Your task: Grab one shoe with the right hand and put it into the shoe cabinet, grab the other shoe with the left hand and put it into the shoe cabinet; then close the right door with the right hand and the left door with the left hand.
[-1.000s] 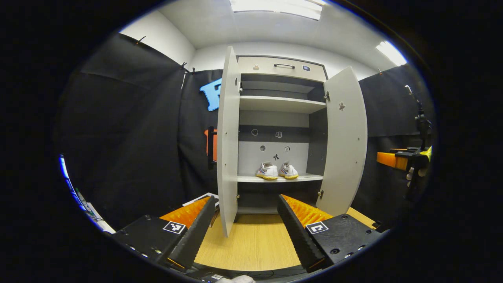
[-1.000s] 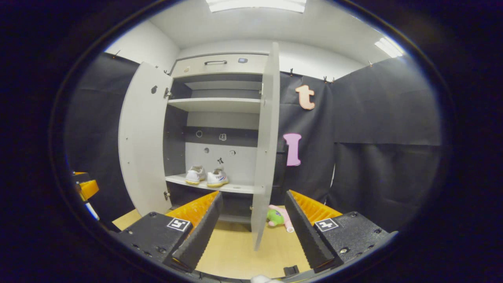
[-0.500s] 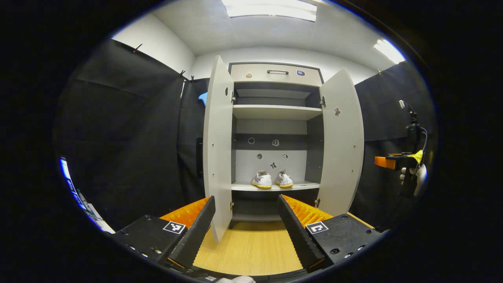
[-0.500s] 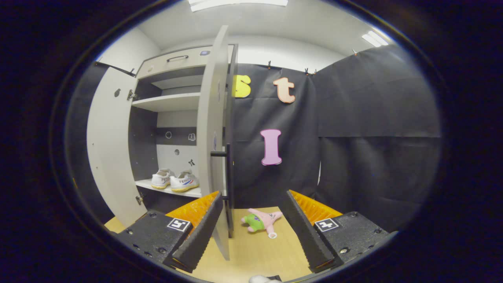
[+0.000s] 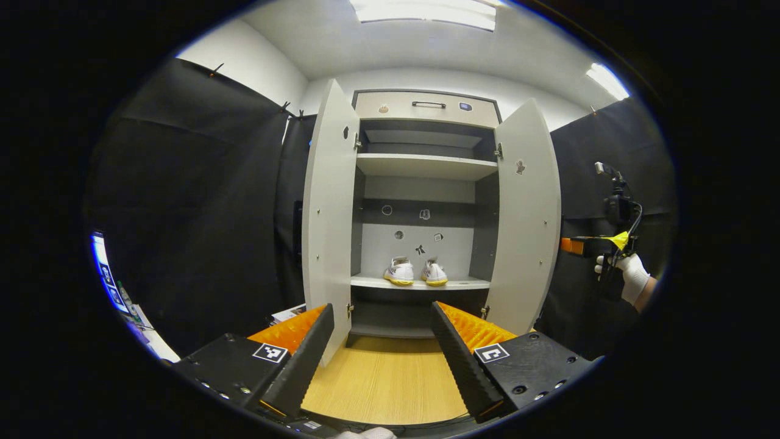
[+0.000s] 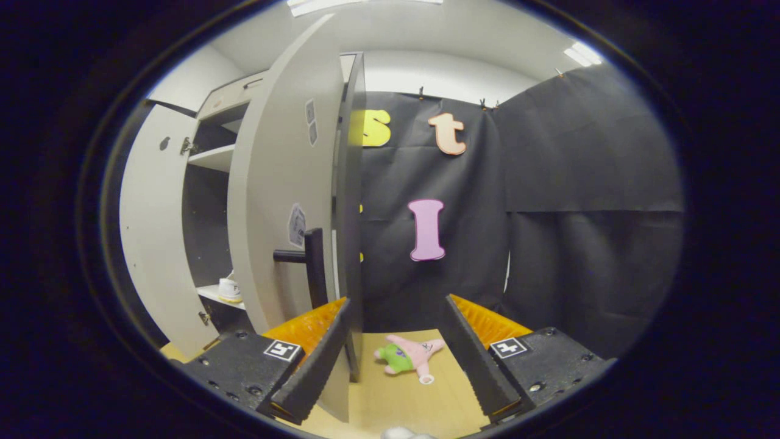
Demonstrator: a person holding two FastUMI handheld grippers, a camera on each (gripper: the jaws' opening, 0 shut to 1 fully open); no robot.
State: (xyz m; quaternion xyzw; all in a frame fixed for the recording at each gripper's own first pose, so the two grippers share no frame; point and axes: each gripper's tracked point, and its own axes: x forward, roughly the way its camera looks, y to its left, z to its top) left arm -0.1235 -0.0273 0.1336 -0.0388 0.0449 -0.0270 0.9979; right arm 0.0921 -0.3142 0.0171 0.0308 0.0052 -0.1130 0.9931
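Shoes: two white shoes with yellow soles, the left one point(image 5: 399, 271) and the right one point(image 5: 434, 272), stand side by side, heels toward the camera in the left gripper view.
Place of shoes: both are on the lower shelf point(image 5: 420, 282) inside the shoe cabinet point(image 5: 426, 110), near the middle of it.
Cabinet: light grey, with a dark inside and a drawer with a handle on top; it stands on a wooden floor point(image 5: 387, 381).
Doors: the left door point(image 5: 327, 213) and the right door point(image 5: 524, 213) are both wide open.
Left hand-held gripper point(image 5: 384, 353): its fingers are spread wide and hold nothing; it is in front of the cabinet, well apart from the shoes, which are seen between its fingers farther off.
Right hand-held gripper point(image 6: 396, 360): wide open and empty; it is at the outer side of the right door, whose black handle point(image 6: 311, 268) is just above its left finger.
Right gripper view: one shoe point(image 6: 230, 289) shows partly past the door edge.
Hand: a white-gloved hand point(image 5: 627, 274) holds the right hand-held gripper, beside the right door.
Toy: a pink and green plush toy point(image 6: 407, 355) lies on the floor between the right hand-held gripper's fingers, farther off.
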